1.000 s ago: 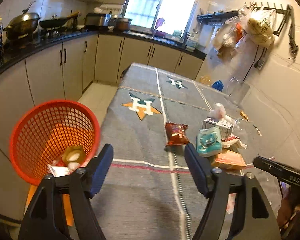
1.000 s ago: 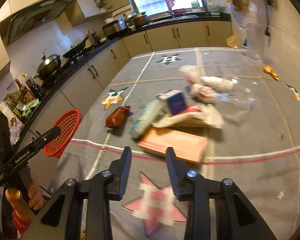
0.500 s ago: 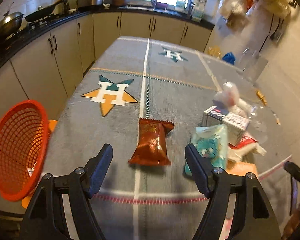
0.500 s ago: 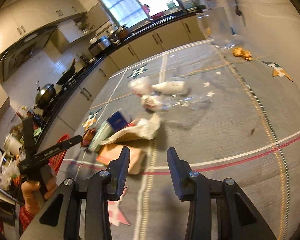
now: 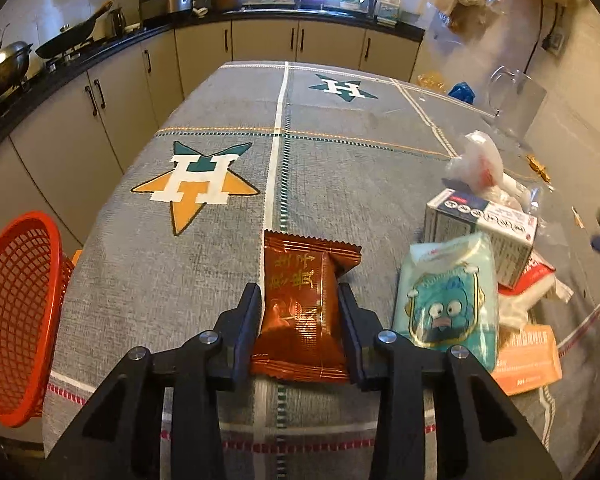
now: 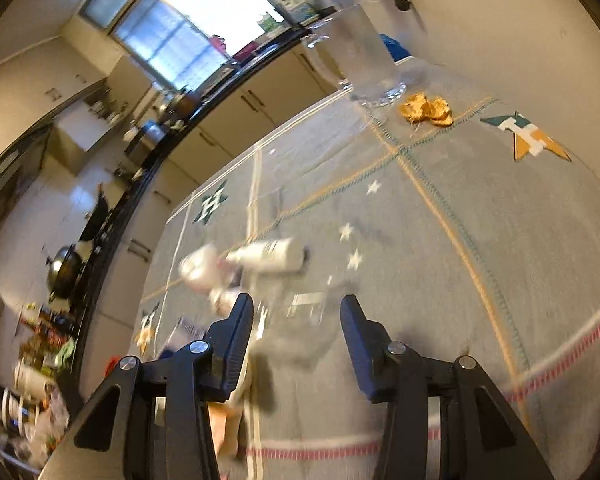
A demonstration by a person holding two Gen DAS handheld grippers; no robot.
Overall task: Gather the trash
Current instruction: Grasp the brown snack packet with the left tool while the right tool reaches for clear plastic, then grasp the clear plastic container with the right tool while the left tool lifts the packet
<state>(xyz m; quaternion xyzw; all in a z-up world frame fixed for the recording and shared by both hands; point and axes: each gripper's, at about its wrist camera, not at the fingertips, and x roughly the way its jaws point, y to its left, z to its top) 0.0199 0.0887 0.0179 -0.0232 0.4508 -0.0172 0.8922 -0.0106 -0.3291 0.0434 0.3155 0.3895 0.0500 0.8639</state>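
L gripper [image 5: 299,318] clamped on brown snack pack [image 5: 305,312], centre-bottom of frame, pack lying on cloth. Risk: foil is slick + puffy, pads only on its edges, so it may squirt out on lift. Basket [image 5: 16,316] at far left edge, long carry. R gripper [image 6: 296,334] jaws apart over blurry clear wrapper [image 6: 300,316], lower centre; could miss it.
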